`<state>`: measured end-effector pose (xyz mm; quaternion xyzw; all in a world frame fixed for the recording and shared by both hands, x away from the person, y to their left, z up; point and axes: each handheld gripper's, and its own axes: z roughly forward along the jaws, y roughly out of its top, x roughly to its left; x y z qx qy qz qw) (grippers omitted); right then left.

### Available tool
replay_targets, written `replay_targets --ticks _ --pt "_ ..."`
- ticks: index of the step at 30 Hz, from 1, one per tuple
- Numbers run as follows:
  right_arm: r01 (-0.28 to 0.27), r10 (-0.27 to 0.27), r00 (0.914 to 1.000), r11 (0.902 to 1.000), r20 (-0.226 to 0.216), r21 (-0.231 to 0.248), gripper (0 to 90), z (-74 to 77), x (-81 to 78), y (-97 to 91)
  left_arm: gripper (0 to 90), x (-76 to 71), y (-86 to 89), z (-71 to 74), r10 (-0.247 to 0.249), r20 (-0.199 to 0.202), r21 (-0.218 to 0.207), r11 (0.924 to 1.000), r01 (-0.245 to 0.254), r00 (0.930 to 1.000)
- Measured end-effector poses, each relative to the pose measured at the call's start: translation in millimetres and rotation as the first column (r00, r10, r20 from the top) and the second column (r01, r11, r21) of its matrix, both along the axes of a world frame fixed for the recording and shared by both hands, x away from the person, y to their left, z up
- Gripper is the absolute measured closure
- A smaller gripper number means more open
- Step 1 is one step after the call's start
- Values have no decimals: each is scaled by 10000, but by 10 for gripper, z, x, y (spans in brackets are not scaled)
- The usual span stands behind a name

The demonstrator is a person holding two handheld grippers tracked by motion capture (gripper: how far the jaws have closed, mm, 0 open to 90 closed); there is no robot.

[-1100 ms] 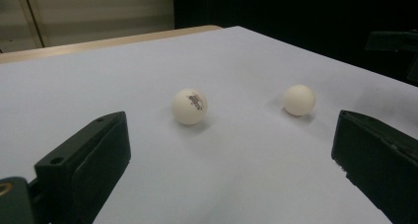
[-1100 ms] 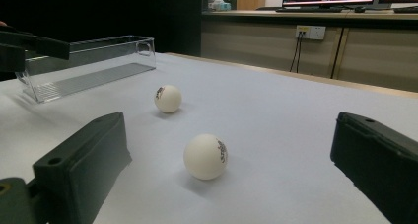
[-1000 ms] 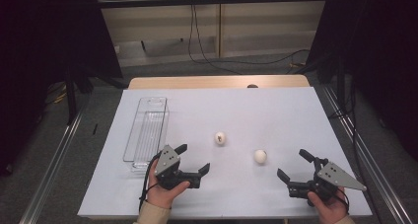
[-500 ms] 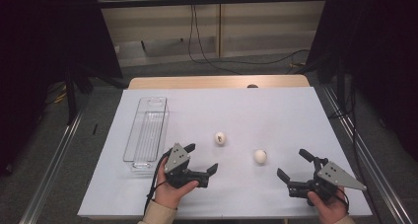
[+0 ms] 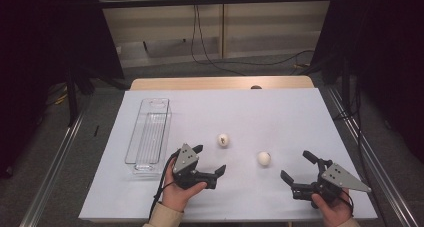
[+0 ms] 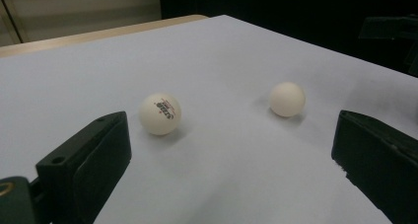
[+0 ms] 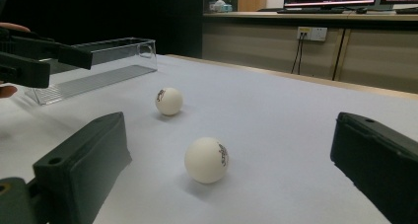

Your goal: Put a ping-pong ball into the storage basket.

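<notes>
— Near the tabletop's [image 5: 300, 112] front edge, what's moved?
— My left tongs [image 5: 210, 163], spread wide, have slid toward the nearer ball [image 5: 223, 140], which sits just ahead. My right tongs [image 5: 298, 167] stay spread by the other ball [image 5: 264, 158].
— So?
— I'd judge a grab is next.

White-topped table [image 5: 280, 112], wooden edge at far side. On it: clear plastic tray [image 5: 149, 134] at left; two white balls, one [image 5: 223, 140] mid-table, another [image 5: 264, 158] nearer right.
</notes>
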<state>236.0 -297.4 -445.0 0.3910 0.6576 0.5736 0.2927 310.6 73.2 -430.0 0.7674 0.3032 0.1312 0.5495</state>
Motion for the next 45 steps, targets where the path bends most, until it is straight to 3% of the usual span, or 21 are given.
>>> replay_targets --ticks 45 --pt "-73 73 10000 9999 -4 69 11 8 5 -19 21 135 -514 -128 -537 -356 315 9980 549 9979"
